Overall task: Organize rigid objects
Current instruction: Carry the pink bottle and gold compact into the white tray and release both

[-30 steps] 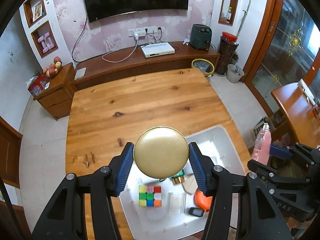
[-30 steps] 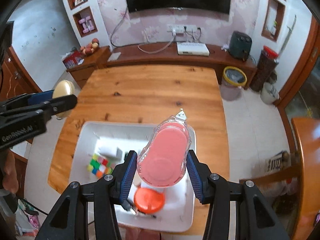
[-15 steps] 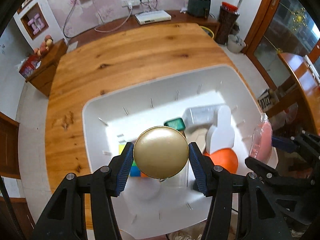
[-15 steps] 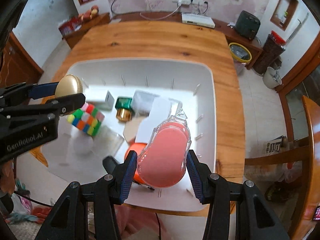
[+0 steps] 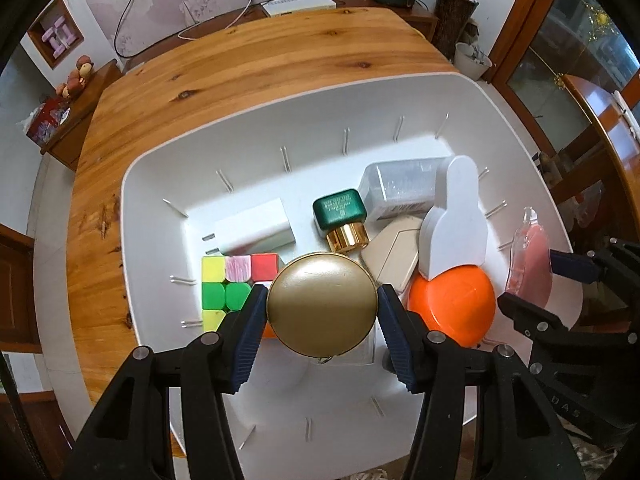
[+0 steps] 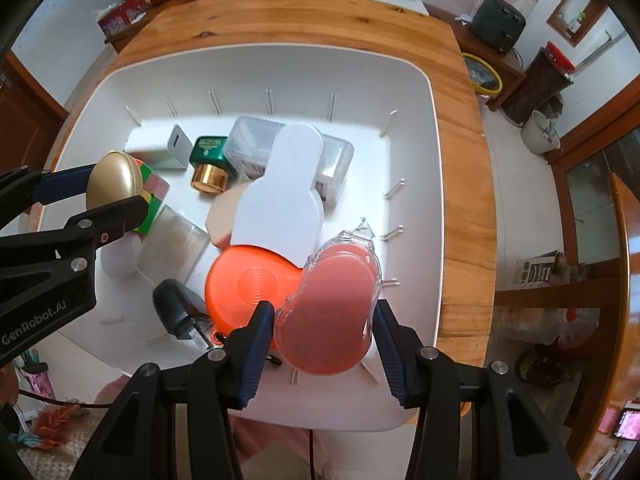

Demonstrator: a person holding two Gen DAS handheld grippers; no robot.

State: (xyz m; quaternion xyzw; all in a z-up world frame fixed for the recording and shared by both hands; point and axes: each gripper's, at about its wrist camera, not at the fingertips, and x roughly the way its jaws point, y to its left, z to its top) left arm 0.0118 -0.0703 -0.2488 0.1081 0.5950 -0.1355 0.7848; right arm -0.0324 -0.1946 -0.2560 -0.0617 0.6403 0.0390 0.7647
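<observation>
My left gripper (image 5: pixel 322 318) is shut on a round gold case (image 5: pixel 322 304), held low over the white bin (image 5: pixel 248 128). The gold case (image 6: pixel 114 183) also shows at the left of the right wrist view. My right gripper (image 6: pixel 323 330) is shut on a clear pink-filled tape dispenser (image 6: pixel 330 312), over the bin's near right part. The dispenser (image 5: pixel 528 256) appears side-on at the right in the left wrist view. In the bin lie a colour cube (image 5: pixel 224 280), an orange lid (image 5: pixel 452 304), a white flat piece (image 5: pixel 454 224), a green and gold bottle (image 5: pixel 340 216) and a clear box (image 5: pixel 396 188).
The bin sits on a wooden table (image 5: pixel 240 64) whose far half is bare wood. A white block (image 5: pixel 256 228) and a beige flat case (image 5: pixel 394 254) also lie in the bin, and a black plug (image 6: pixel 176 312) sits near its front wall. A wooden chair (image 6: pixel 624 280) stands right of the table.
Both grippers have come down toward the bin, each keeping its object; the bin and its contents now fill both views. The views have tilted further downward.
</observation>
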